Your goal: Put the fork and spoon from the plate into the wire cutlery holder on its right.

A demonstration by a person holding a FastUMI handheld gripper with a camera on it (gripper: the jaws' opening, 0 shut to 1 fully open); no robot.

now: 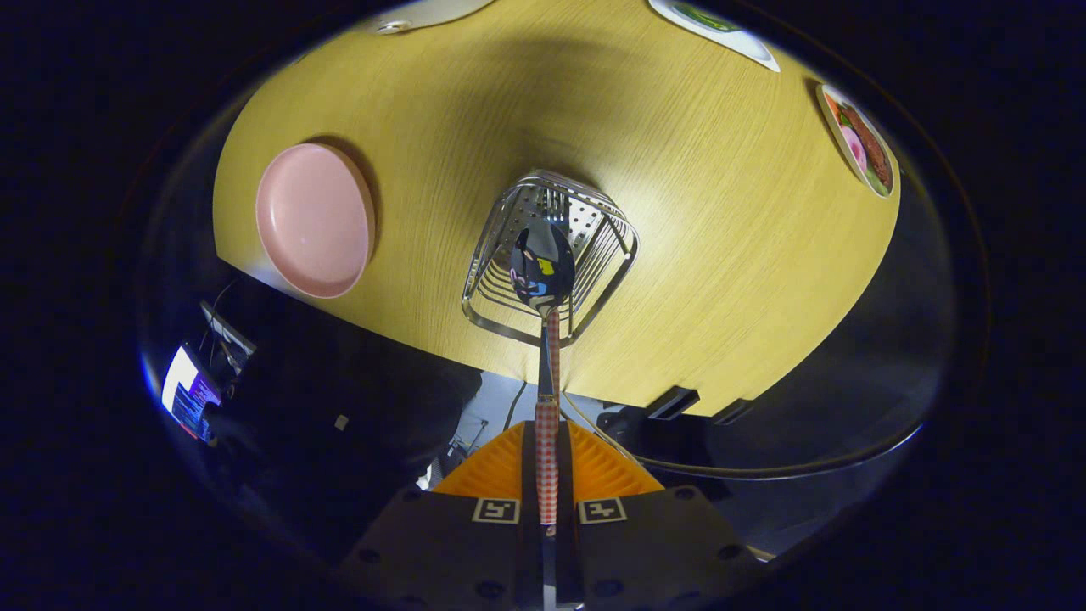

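Claw point(547, 475): lower centre of frame, fingers drawn close together, clamped on the checked handle of the spoon point(544, 280); both fingers press the handle from either side.
Spoon: 1, handle runs straight ahead out of the claw, bowl beyond the fingertips at frame centre, over the open top of the wire cutlery holder point(594, 255); whether the bowl touches the wires, cannot tell.
Wire cutlery holder: 1, shiny metal, perforated wall on its far side, stands on the surface beyond the claw, centre of frame.
Fork point(556, 204): 1 probable, tines seen inside the holder just past the spoon bowl; partly hidden.
Plate point(314, 221): 1 pink, left of frame, well apart from the holder, near the surface's edge.
Surface point(721, 255): light yellow wood grain, round-looking, seen from above, soft shadow around its middle.
Other items on surface: 1 picture card or mat point(859, 140) at upper right edge; 1 white-rimmed flat item point(717, 25) at top right; 1 white item point(424, 13) at top left, cut off.
Room: dark around the surface; lit screen point(191, 390) at lower left; cables point(764, 467) and dark gear below the surface edge, lower right.
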